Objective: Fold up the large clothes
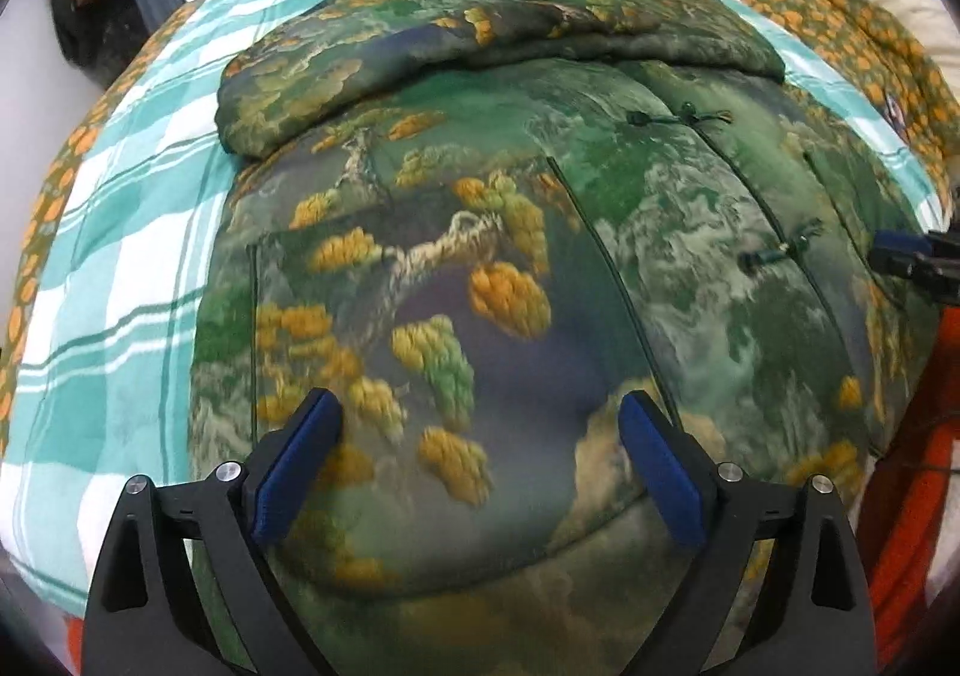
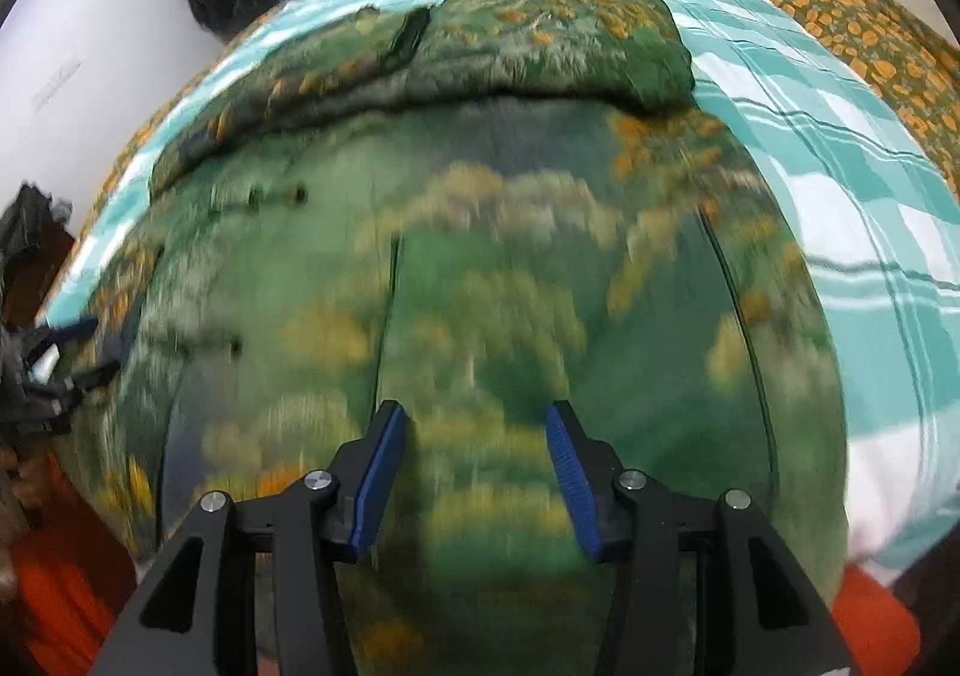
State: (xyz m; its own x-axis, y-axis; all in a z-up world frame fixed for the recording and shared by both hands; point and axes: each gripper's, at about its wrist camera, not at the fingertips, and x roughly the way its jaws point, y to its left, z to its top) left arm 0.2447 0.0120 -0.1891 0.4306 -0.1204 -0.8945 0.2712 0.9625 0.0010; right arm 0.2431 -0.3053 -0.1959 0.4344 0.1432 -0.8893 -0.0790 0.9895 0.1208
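While both hang above the green landscape-print padded jacket [image 1: 540, 268], left tongs [image 1: 480, 436] spread wide, right tongs [image 2: 474, 454] part-open, both empty, right view blurred.

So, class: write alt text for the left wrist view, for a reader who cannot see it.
A padded green jacket printed with yellow-orange trees lies on a teal checked bedsheet, its sleeves folded across the top. The left gripper hovers over its near end, jaws open and empty. The right gripper just shows at the right edge.
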